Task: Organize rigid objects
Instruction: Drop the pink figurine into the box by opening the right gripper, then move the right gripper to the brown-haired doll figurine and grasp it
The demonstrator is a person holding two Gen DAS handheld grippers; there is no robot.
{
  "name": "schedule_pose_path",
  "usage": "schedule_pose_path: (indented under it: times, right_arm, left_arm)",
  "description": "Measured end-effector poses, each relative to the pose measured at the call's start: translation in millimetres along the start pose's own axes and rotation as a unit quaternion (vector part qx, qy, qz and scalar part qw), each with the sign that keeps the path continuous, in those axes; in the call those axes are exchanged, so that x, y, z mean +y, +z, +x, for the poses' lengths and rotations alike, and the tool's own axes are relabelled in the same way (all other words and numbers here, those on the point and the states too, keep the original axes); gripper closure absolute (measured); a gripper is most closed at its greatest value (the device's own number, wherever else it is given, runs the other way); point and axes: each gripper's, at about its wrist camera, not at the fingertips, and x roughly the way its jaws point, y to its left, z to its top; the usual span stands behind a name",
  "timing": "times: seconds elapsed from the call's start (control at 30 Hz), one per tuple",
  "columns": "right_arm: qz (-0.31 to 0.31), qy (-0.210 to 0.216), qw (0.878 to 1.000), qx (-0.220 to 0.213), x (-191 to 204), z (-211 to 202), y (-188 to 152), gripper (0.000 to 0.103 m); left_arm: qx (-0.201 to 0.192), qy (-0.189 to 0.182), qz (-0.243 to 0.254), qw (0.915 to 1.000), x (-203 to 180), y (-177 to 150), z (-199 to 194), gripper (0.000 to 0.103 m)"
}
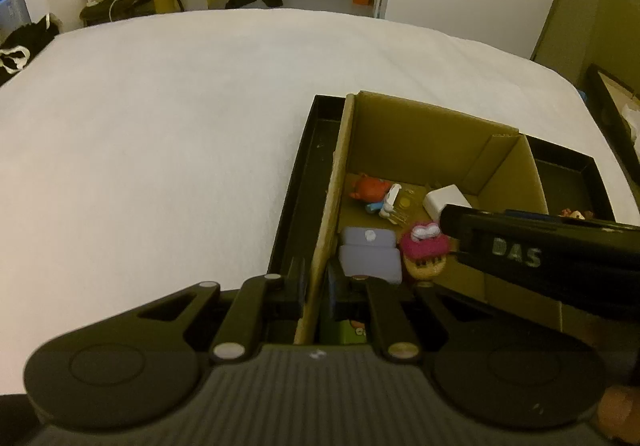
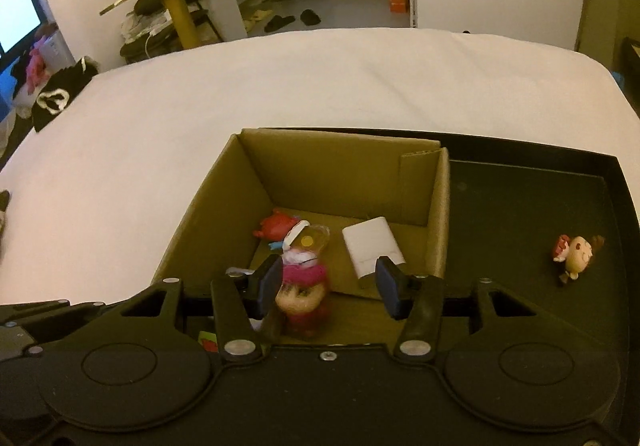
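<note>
The right gripper point(image 2: 328, 288) has its two blue-padded fingers point(image 2: 269, 284) spread wide over the cardboard box point(image 2: 344, 169), and the pink-and-tan figurine point(image 2: 302, 288) sits blurred in the gap between them, close to the left pad but gripped by neither, so it looks just let go or about to be taken. The left gripper point(image 1: 316, 288) pinches the box's near left wall, one finger outside and one inside, steadying it. The figurine reads as hard moulded plastic: light, stiff, a little slick and lumpy, so the pads should probably close across its broad pink middle, not the round head. Around it in the box lie a red toy point(image 2: 276, 226), a white block point(image 2: 372, 246) and, in the left view, a grey-blue block point(image 1: 370, 254). Another small figurine point(image 2: 576, 252) lies apart on the black tray point(image 2: 520, 205) that holds the box, on the white bed point(image 2: 280, 85).
</note>
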Motion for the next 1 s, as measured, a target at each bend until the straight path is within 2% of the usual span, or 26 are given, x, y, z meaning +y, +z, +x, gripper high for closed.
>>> schedule_pose_path:
  times: [0.1, 0.27, 0.37, 0.5, 0.6, 0.67, 0.77, 1.0]
  right_arm:
    - [0.009, 0.011, 1.0, -0.007, -5.7, -7.6, -2.1, 0.052]
    - [0.024, 0.014, 0.999, -0.033, -20.7, -35.3, -0.5, 0.052]
    - [0.036, 0.007, 0.998, -0.051, -35.5, -50.9, -0.4, 0.052]
    - [0.047, -0.006, 0.997, -0.053, -58.1, -53.0, -4.2, 0.052]
    - [0.059, -0.013, 0.997, -0.052, -74.2, -51.8, -7.9, 0.052]
    - [0.062, -0.017, 0.997, -0.052, -82.0, -50.3, -12.5, 0.052]
    - [0.069, -0.021, 0.996, -0.045, -94.6, -45.6, -21.3, 0.051]
    - [0.094, -0.027, 0.994, -0.042, -121.9, -34.4, -39.6, 0.047]
  left_arm:
    - [-0.004, 0.001, 0.001, 1.0, -1.0, -0.6, -3.2, 0.092]
    - [-0.009, 0.001, 0.009, 0.9999, -5.2, -0.8, -7.8, 0.084]
    - [-0.016, 0.003, 0.011, 0.9998, -5.8, -1.9, -12.4, 0.082]
    - [-0.017, 0.009, 0.02, 0.9996, -10.0, -1.8, -14.2, 0.079]
    - [-0.028, 0.017, 0.032, 0.999, -14.6, -1.4, -17.9, 0.069]
    - [-0.034, 0.018, 0.039, 0.9985, -16.8, -2.5, -21.3, 0.055]
    - [-0.042, 0.026, 0.055, 0.9972, -24.0, -2.6, -23.0, 0.044]
    - [-0.044, 0.05, 0.096, 0.9931, -39.1, -4.1, -20.9, 0.034]
